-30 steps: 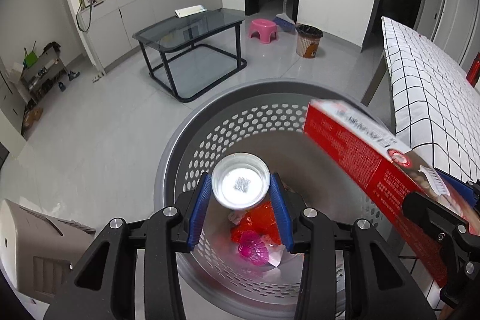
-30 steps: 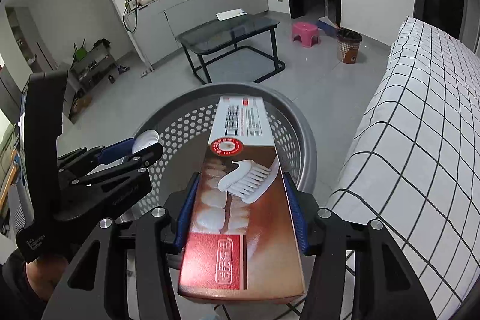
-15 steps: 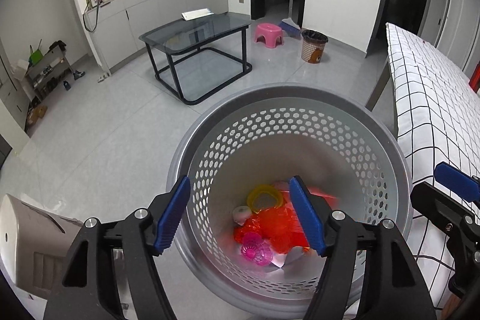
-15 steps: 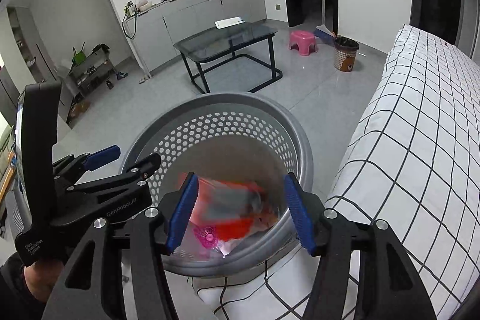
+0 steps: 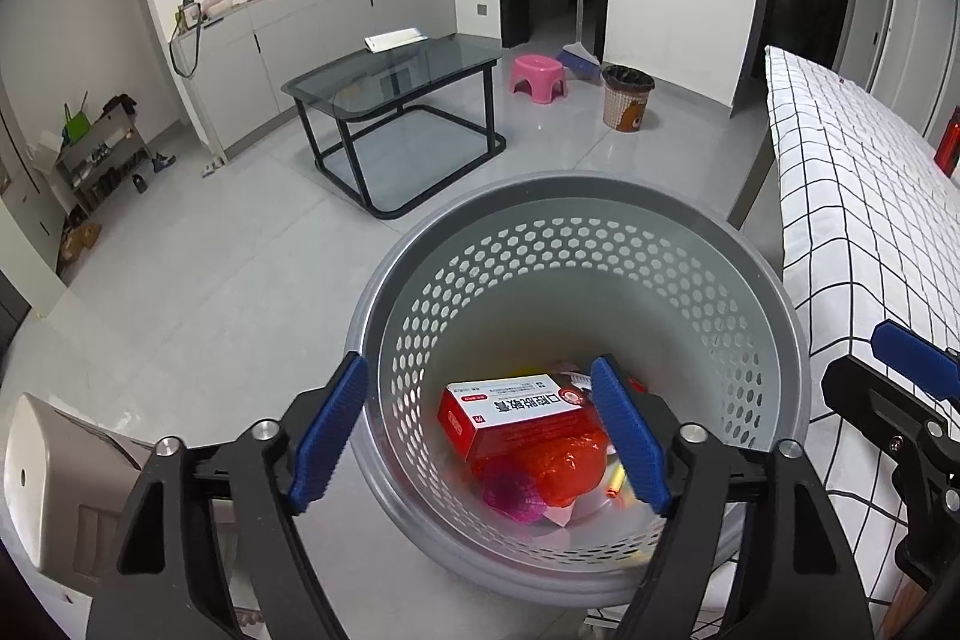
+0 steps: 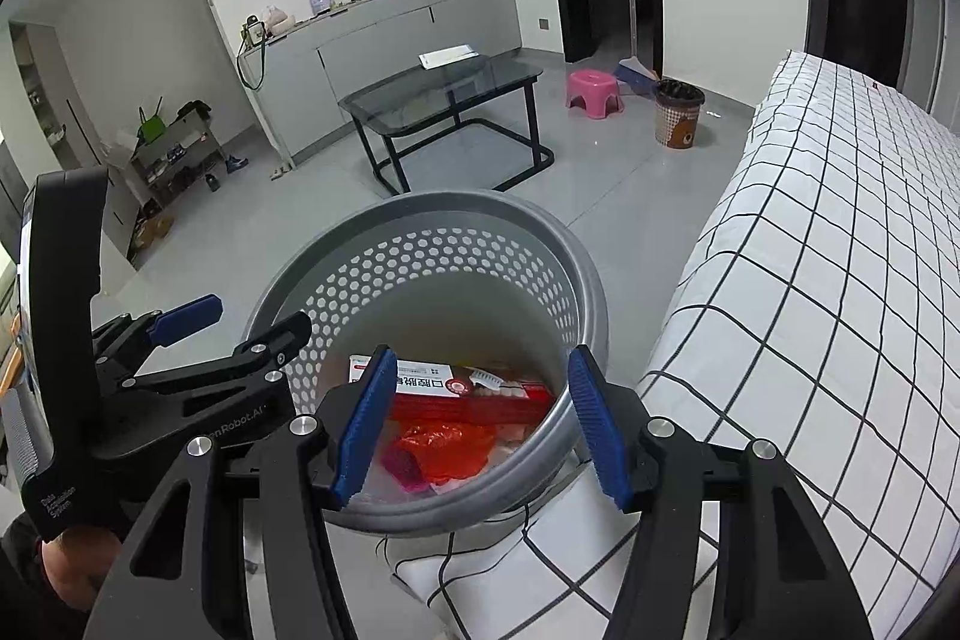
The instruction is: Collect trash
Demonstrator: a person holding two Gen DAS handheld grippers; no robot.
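Over the round grey plastic waste basket (image 5: 576,244) with its honeycomb-perforated wall, both grippers hang tilted downward, side by side, so that each looks straight into the opening. The left gripper (image 5: 480,430) has just been spreading its blue-padded fingers (image 5: 327,427), and nothing lies between them. The right gripper (image 6: 480,424) stands with its fingers (image 6: 591,427) apart and empty too. That reads to me as a release made from directly above, so whatever is let go falls inside rather than onto the grey tiled floor (image 5: 210,280).

The trash itself rests at the bottom of the basket: a long red and white cardboard toothpaste box (image 5: 510,409) lies slantwise across the heap, propped on a crumpled orange-red plastic wrapper (image 5: 558,466), with a small pink ribbed plastic piece (image 5: 510,490) just beside the wrapper. The box lies on top, I judge, because it is too long to settle flat among the rest. In the right wrist view the same box (image 6: 456,388) shows between the spread fingers, but well below them, untouched.

The basket stands just beside the bed with the white black-checked cover (image 6: 840,250), probably kept close so that trash need only be carried a short way. A second, smaller wicker bin (image 5: 627,97) stands well apart near the doorway, unused.
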